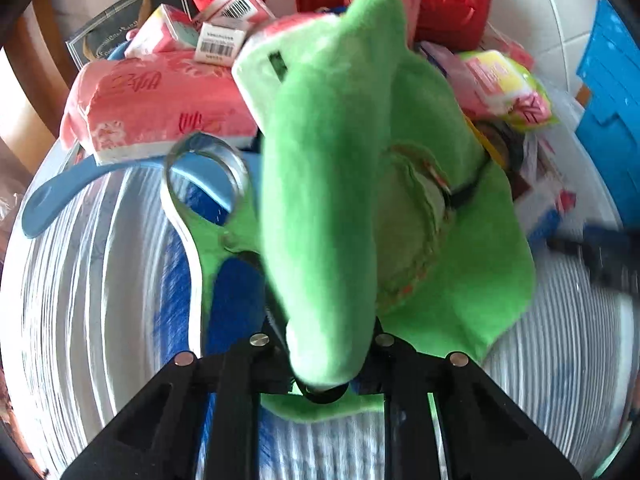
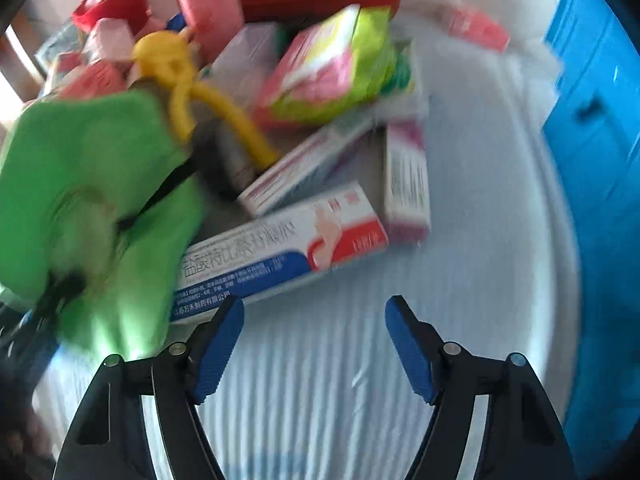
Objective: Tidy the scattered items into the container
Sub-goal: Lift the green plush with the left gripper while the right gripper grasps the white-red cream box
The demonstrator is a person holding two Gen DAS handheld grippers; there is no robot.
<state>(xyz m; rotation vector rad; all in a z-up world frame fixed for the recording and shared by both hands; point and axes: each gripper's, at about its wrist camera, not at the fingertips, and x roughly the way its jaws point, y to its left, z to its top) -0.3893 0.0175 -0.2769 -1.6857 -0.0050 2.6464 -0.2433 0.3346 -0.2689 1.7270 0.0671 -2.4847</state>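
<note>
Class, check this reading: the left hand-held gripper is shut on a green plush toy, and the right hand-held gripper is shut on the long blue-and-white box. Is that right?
Not quite. The right hand-held gripper is open and holds nothing; the long blue-and-white box lies apart beyond its fingertips, as the right wrist view shows. The left hand-held gripper is indeed shut on the green plush toy.

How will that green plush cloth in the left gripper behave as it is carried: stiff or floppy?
Probably floppy: the green plush cloth drapes in folds from the left gripper. Likely light, as it hangs from one pinch. It may snag, since the silver scissors appear tangled in it.
</note>
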